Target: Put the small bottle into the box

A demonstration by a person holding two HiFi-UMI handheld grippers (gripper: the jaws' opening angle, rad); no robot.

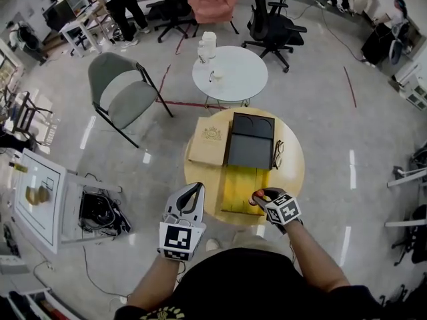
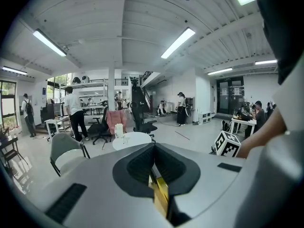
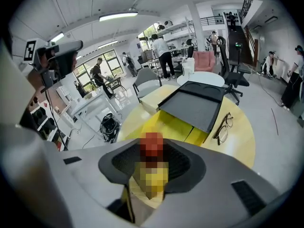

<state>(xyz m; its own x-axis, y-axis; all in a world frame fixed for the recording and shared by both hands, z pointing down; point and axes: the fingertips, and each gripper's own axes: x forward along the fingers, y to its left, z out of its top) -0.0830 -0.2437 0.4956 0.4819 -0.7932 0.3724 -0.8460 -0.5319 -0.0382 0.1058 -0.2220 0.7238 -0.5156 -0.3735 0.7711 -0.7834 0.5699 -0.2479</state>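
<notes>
Markings: the tan carton (image 1: 208,142) on the round desk (image 1: 291,172) bears a gold emblem on its lid. Any lettering under it is too small to read. Each gripper carries a cube of black-and-white square markers. The label on the small bottle (image 3: 153,148) cannot be read; only a red cap over a yellow body shows.

Right gripper (image 1: 260,197): its jaws are closed on the small bottle, which stands upright between them with the cap clear above the pads. The bottle is held at the near right corner of the yellow box (image 1: 243,189), which lies open at the near side of the desk. Whether the bottle touches the box cannot be told.

Left gripper (image 1: 196,188): its jaws are drawn together with nothing gripped. A thin yellow sliver shows in the slit between them, but what it belongs to cannot be told. This gripper is held off the desk's near left edge, over the floor.

Other items: a black panel (image 1: 250,145) adjoins the far edge of the yellow box, between the tan carton and a pair of glasses (image 1: 277,153). A white round table (image 1: 233,79) stands beyond the desk.
</notes>
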